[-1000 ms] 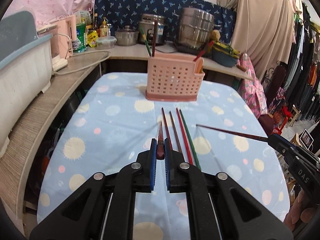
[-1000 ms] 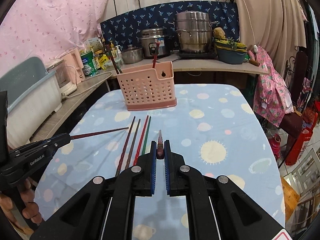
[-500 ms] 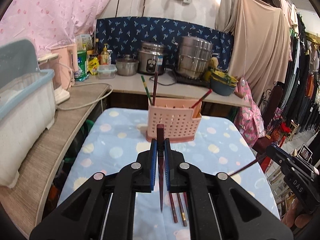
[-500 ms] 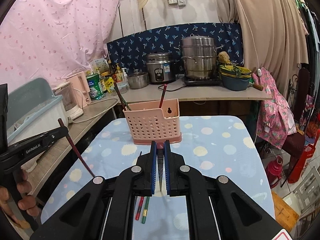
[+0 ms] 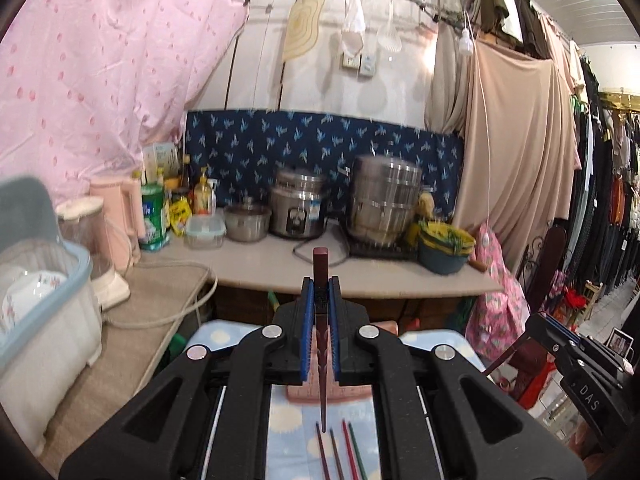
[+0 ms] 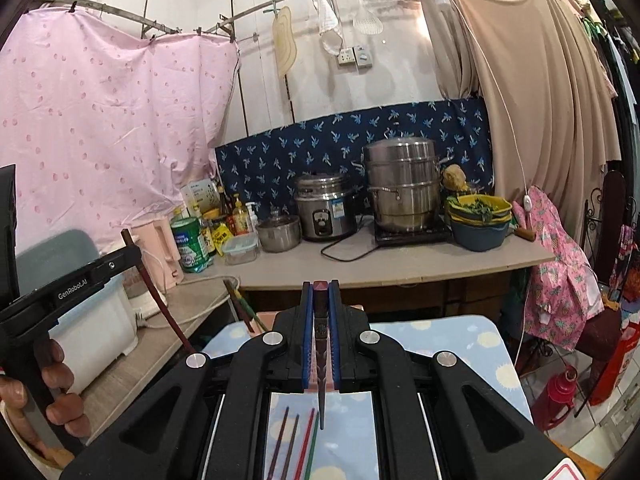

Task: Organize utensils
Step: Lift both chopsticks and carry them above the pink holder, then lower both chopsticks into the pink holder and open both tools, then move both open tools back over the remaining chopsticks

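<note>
My left gripper [image 5: 320, 288] is shut on a dark red chopstick [image 5: 321, 344], held upright with its tip pointing down. My right gripper [image 6: 320, 290] is shut on another dark chopstick [image 6: 321, 344], also upright. Both are raised above the table. Several chopsticks [image 5: 340, 452] lie on the blue dotted tablecloth [image 5: 288, 432] below; they also show in the right wrist view [image 6: 298, 440]. The pink utensil basket [image 5: 316, 392] is mostly hidden behind my left fingers. The left gripper shows in the right wrist view [image 6: 136, 258] and the right one in the left wrist view [image 5: 536, 324].
A counter [image 6: 400, 260] behind the table holds a rice cooker [image 6: 324, 212], a steel steamer pot [image 6: 400, 184], a bowl [image 6: 478, 220] and bottles. A dish bin [image 5: 44, 320] stands on the left ledge. Clothes hang at the right.
Both grippers lifted their chopsticks from low over the table and tilted up. The views now face the back wall, and the basket has dropped behind the fingers.
</note>
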The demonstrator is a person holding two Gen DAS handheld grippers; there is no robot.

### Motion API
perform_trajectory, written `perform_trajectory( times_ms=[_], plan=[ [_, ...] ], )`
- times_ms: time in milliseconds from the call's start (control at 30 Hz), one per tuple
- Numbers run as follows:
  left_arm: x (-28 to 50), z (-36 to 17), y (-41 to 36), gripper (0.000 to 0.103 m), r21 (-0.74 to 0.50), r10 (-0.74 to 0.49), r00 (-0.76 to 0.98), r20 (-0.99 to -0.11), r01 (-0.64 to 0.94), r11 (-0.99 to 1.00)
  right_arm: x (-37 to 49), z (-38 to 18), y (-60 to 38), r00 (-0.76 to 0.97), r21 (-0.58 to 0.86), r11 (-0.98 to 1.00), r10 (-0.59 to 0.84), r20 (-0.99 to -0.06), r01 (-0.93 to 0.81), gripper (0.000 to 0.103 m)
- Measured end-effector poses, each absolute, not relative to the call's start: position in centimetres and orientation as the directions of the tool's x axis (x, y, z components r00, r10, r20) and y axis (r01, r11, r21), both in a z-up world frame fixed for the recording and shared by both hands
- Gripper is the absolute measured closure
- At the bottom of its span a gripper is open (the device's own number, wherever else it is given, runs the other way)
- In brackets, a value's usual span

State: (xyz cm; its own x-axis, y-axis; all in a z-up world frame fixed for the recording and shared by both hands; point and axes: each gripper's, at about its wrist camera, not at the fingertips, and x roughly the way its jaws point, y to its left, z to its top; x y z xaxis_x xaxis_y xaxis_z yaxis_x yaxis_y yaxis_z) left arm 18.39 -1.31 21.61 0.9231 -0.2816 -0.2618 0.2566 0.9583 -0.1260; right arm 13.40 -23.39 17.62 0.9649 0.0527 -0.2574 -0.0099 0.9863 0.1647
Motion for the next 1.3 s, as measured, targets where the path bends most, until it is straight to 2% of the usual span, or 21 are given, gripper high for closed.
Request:
perform_trajectory(
  times_ms=[200, 367, 567, 767, 833, 867, 933, 1033, 1100, 1167, 1300],
  plan=[
    [22.2, 24.7, -2.5, 0.096, -0.114, -0.264, 0.948, -0.18, 0.247, 0.962, 18.1, 21.5, -23.1, 0.984, 0.174, 0.984, 0.077, -0.163, -0.048, 0.096],
    [25.7, 24.7, -3.0, 0.096, -0.108, -0.243, 0.954, -0.174, 0.227, 0.968, 22.3, 22.8, -22.6, 0.987, 0.179, 0.982, 0.091, -0.132, -0.066, 0.096],
    [29.6, 21.8, -3.7, 0.096, -0.107, -0.238, 0.943, -0.232, 0.219, 0.97, 27.0, 20.1, -22.6, 0.974, 0.197, 0.979, 0.1, -0.204, -0.059, 0.096],
    [31.8, 17.3, -4.0, 0.095, -0.118, -0.266, 0.906, -0.328, 0.24, 0.964, 29.7, 16.1, -22.4, 0.947, 0.178, 0.984, 0.086, -0.309, -0.032, 0.096],
    [31.7, 16.2, -3.7, 0.083, -0.11, -0.246, 0.903, -0.351, 0.222, 0.969, 29.3, 15.3, -22.3, 0.946, 0.163, 0.986, 0.07, -0.316, -0.018, 0.093],
    [31.3, 15.7, -3.5, 0.073, -0.11, -0.246, 0.902, -0.354, 0.221, 0.969, 28.9, 15.1, -22.3, 0.946, 0.162, 0.987, 0.067, -0.317, -0.016, 0.092],
    [30.1, 15.1, -3.0, 0.063, -0.108, -0.242, 0.905, -0.35, 0.217, 0.97, 27.6, 14.7, -22.5, 0.945, 0.168, 0.986, 0.073, -0.32, -0.019, 0.09],
    [27.7, 14.0, -2.3, 0.058, -0.089, -0.235, 0.903, -0.359, 0.218, 0.972, 25.0, 13.4, -22.7, 0.942, 0.166, 0.986, 0.069, -0.327, -0.015, 0.083],
    [25.7, 13.0, -1.6, 0.049, -0.097, -0.222, 0.903, -0.368, 0.2, 0.975, 23.1, 12.1, -22.8, 0.935, 0.176, 0.984, 0.078, -0.347, -0.017, 0.08],
    [23.5, 11.5, -1.2, 0.047, -0.104, -0.228, 0.893, -0.388, 0.203, 0.974, 21.1, 10.4, -22.9, 0.918, 0.191, 0.981, 0.093, -0.385, -0.02, 0.08],
    [19.3, 7.2, -1.4, 0.046, -0.029, -0.188, 0.86, -0.475, 0.198, 0.98, 17.2, 6.4, -22.8, 0.865, 0.209, 0.978, 0.118, -0.488, -0.015, 0.078]
  ],
)
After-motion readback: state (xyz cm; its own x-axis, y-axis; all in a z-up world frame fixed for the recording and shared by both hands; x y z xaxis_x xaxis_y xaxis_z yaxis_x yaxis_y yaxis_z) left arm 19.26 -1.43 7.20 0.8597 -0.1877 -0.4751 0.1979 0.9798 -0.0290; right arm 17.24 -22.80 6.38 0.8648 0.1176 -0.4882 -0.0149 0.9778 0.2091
